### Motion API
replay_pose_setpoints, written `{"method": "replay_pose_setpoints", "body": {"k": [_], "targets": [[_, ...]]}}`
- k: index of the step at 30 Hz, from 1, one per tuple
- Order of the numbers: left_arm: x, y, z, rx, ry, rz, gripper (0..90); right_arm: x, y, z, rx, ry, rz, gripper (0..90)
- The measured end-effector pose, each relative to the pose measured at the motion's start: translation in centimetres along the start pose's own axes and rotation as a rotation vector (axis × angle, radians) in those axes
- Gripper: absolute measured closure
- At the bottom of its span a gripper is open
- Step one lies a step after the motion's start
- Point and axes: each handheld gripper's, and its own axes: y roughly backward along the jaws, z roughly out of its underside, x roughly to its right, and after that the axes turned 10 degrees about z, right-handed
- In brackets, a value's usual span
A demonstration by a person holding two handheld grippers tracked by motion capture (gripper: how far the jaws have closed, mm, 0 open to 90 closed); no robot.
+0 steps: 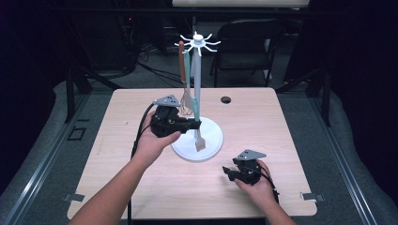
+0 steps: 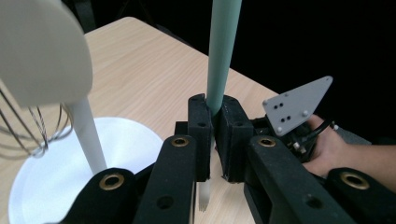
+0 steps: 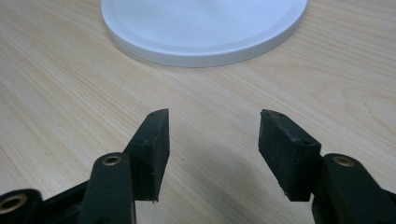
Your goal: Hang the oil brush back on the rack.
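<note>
dark room, black chair (image 1: 246,40) behind wooden table (image 1: 281,126) (grey floor, perhaps carpet).

— What sort of place is this?
— A lab or recording studio: a lone wooden table (image 1: 141,187) stands on grey floor mats, ringed by black curtains.
— Anything else?
— Cables trail across the floor behind, beside a folding chair (image 1: 246,40).
</note>
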Motion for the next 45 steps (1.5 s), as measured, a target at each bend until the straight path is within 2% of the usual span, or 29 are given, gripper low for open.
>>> {"method": "replay_pose_setpoints", "body": {"k": [5, 11, 19, 23, 25, 33, 36, 40, 45], "targets": [[0.4, 0.6, -2.5, 0.003, -0.022, 0.01, 84.8, 0.0, 0.0, 0.1, -0.004, -0.009, -0.003, 42.9], [0.7, 1.5, -5.2, 0.011, -0.041, 0.001, 84.8, 0.2, 0.0, 0.2, -0.005, -0.024, 0.0, 42.7], [0.6, 2.0, -7.7, -0.004, -0.045, 0.014, 84.8, 0.4, 0.0, 0.4, -0.009, -0.034, 0.0, 42.7], [0.1, 1.9, -8.6, -0.015, -0.026, 0.006, 84.8, 0.6, -0.1, 0.4, -0.009, -0.039, -0.005, 42.7], [-0.3, 2.0, -9.0, -0.016, -0.024, 0.001, 84.9, 0.6, -0.1, 0.4, -0.014, -0.039, -0.001, 42.7], [-1.5, 2.4, -9.6, 0.015, 0.003, 0.038, 84.8, 0.7, 0.0, 0.4, -0.005, -0.051, -0.016, 42.7], [-2.0, 2.3, -9.5, 0.004, 0.02, 0.029, 84.8, 0.7, 0.0, 0.4, -0.003, -0.053, -0.017, 42.7], [-2.4, 2.3, -9.3, 0.019, 0.039, 0.02, 84.8, 0.7, -0.1, 0.3, -0.001, -0.053, -0.021, 42.7], [-1.9, 2.3, -9.3, 0.017, 0.014, -0.021, 83.9, 0.6, -0.1, 0.3, 0.0, -0.051, -0.013, 42.7]]}}
